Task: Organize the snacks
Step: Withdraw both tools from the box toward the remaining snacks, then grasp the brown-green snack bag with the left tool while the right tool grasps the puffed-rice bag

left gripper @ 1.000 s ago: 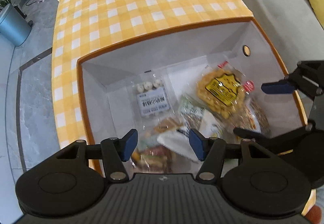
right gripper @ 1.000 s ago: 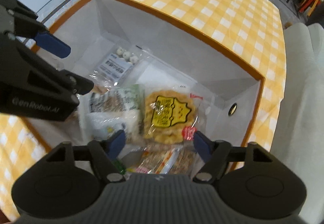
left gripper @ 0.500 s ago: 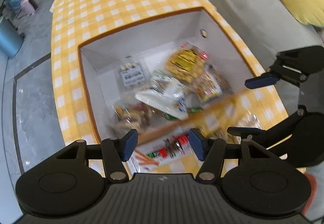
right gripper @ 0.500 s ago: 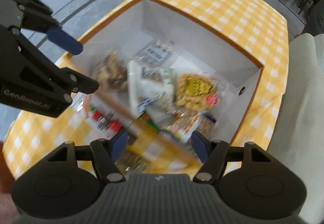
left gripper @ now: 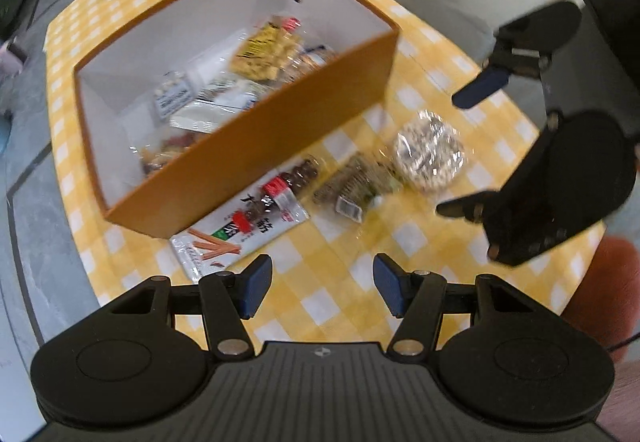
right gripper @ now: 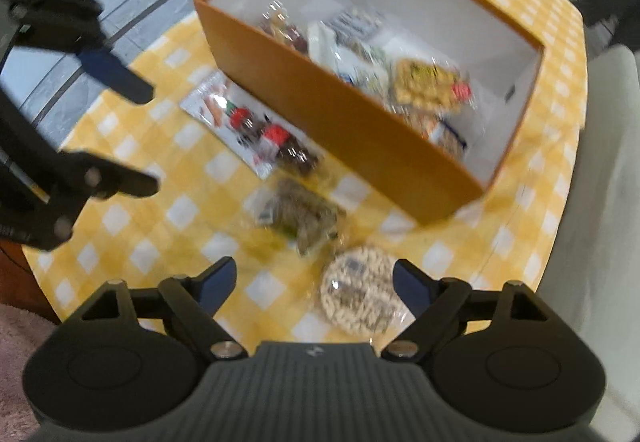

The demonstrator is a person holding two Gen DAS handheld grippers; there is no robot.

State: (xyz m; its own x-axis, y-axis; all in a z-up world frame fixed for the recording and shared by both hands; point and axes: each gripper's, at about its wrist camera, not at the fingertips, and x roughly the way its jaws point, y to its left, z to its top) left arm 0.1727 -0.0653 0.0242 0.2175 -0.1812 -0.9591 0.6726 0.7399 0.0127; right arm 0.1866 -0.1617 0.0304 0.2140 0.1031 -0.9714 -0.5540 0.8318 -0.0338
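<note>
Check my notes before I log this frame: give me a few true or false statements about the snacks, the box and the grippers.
1. The orange box holds several snack packets. True.
2. The round wrapped snack lies inside the box. False: it lies on the checked tablecloth, outside.
3. The left gripper holds a packet. False: open, empty.
4. The right gripper is open, over the round snack. True.
5. The white stick-snack packet lies beside the box's wall. True.

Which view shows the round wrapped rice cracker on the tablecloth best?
The left wrist view: the round rice cracker lies whole and unobstructed beside the orange box. In the right wrist view it is blurrier, at the frame's bottom, its edge cut by the tool body.
</note>
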